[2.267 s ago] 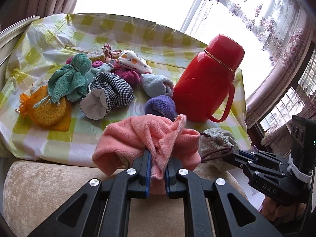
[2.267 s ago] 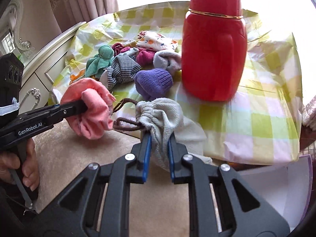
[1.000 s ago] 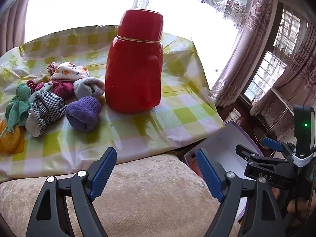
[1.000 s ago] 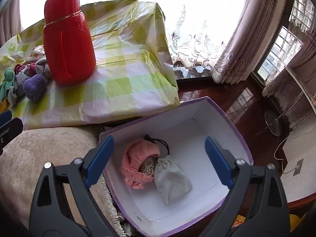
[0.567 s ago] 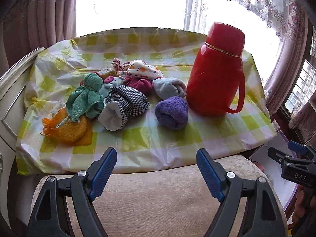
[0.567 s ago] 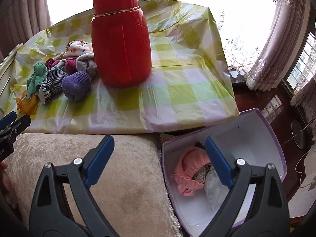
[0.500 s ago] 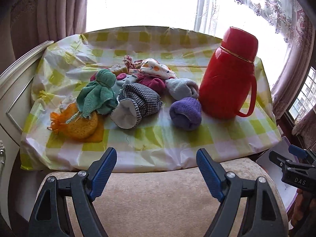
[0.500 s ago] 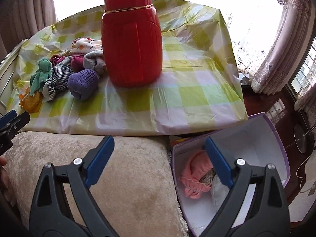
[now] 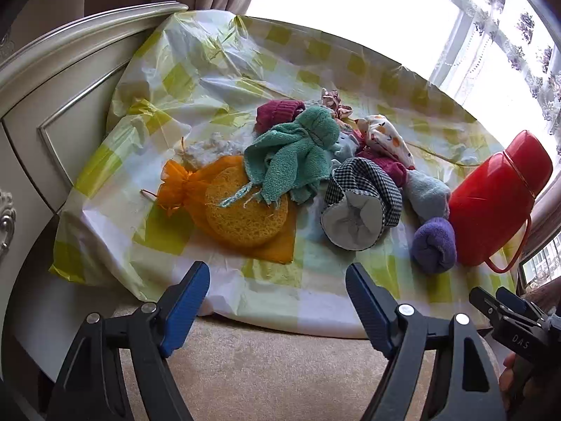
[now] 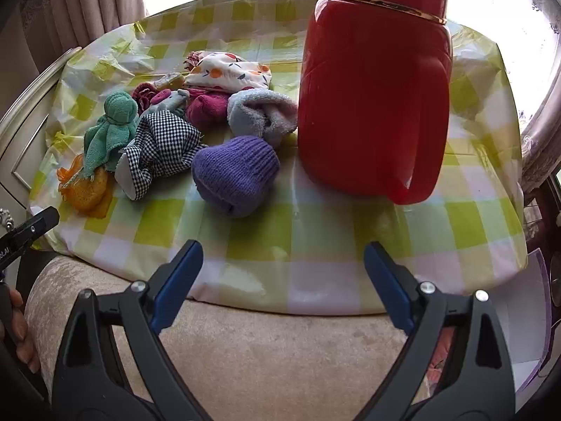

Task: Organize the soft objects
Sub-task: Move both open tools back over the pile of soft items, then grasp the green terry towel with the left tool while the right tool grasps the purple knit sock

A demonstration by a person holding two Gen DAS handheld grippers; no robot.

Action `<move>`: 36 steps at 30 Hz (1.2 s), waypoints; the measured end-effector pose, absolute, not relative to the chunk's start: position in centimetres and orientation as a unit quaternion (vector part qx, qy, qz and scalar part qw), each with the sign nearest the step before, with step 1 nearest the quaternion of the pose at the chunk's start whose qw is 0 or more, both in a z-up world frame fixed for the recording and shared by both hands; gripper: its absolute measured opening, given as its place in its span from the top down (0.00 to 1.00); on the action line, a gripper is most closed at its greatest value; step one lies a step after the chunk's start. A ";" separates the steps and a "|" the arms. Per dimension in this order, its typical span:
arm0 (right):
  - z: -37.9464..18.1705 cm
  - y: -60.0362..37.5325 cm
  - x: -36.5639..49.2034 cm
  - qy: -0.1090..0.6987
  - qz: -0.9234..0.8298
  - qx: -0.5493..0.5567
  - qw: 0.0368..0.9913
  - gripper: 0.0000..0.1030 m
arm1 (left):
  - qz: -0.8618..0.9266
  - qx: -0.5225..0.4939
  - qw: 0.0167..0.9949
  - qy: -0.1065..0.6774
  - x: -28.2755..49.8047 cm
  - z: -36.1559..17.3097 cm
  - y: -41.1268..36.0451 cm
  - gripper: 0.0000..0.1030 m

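Soft things lie heaped on the yellow checked tablecloth [image 9: 273,280]: an orange mesh pouch with a sponge [image 9: 242,210], a green towel bundle [image 9: 298,154], a checked cloth roll [image 9: 364,193], a pale blue sock [image 9: 427,193] and a purple knit roll [image 9: 434,245]. My left gripper [image 9: 277,273] hovers before the pouch and the checked roll; its jaws are closing with nothing between them. My right gripper [image 10: 283,247] stands open and empty in front of the purple knit roll [image 10: 235,172]. A white box [image 10: 529,315] with something pink in it shows at the lower right.
A tall red thermos jug [image 10: 371,98] stands right of the pile, close to the pale blue sock [image 10: 263,112]. A beige cushioned seat [image 10: 280,351] lies under both grippers. A cream cabinet [image 9: 52,112] borders the table on the left; curtains and a window are behind.
Both grippers swung left from the box toward the table and now sit closer to the pile. The left view now centres on the orange pouch and green towel; the box has slid to the right view's edge.
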State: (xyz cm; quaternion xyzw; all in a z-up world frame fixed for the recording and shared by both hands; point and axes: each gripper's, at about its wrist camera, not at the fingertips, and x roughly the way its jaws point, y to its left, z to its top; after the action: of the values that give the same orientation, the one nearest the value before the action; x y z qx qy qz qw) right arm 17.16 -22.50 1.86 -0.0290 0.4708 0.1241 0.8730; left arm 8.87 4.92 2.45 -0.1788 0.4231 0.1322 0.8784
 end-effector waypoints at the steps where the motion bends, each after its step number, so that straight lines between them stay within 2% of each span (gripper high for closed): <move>1: 1.7 -22.1 17.6 0.473 0.120 -0.028 0.872 0.09 | 0.138 -0.184 0.876 0.425 9.2 2.3 5.5 0.22; 5: 1.3 -20.7 19.4 0.476 0.107 -0.016 0.873 0.09 | 0.151 -0.188 0.875 0.421 11.0 2.3 7.1 0.25; 12: 0.7 -18.6 21.9 0.473 0.091 -0.009 0.876 0.09 | 0.135 -0.116 0.890 0.419 17.9 3.0 6.2 0.25; 20: -0.2 -17.2 23.5 0.479 0.080 -0.015 0.874 0.09 | 0.119 -0.042 0.885 0.449 24.8 0.5 4.8 0.25; 21: -0.4 -17.1 23.7 0.482 0.081 -0.011 0.872 0.10 | 0.122 -0.034 0.884 0.449 25.2 0.1 4.7 0.26; 23: -0.8 -16.9 23.9 0.484 0.086 -0.010 0.871 0.17 | 0.132 -0.019 0.881 0.454 25.7 -0.5 4.7 0.47; 25: -1.1 -16.6 24.1 0.487 0.096 -0.012 0.868 0.23 | 0.133 -0.022 0.882 0.451 25.7 -0.7 4.9 0.51; 26: -1.3 -16.3 24.2 0.489 0.103 -0.013 0.866 0.29 | 0.134 -0.021 0.883 0.449 25.6 -0.7 4.9 0.55; 30: -1.2 -15.8 23.9 0.483 0.112 -0.021 0.868 0.38 | 0.140 -0.014 0.886 0.441 24.8 -0.2 4.6 0.60; 36: -0.8 -16.3 23.4 0.477 0.121 -0.006 0.871 0.44 | 0.158 -0.007 0.890 0.427 22.9 1.1 4.0 0.61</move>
State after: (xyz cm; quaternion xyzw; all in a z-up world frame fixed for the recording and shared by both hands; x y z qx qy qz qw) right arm 23.42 -16.25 -0.79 -0.0064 0.4766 0.1211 0.8707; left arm 22.86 4.03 1.09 -0.0075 0.4274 0.1581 0.8901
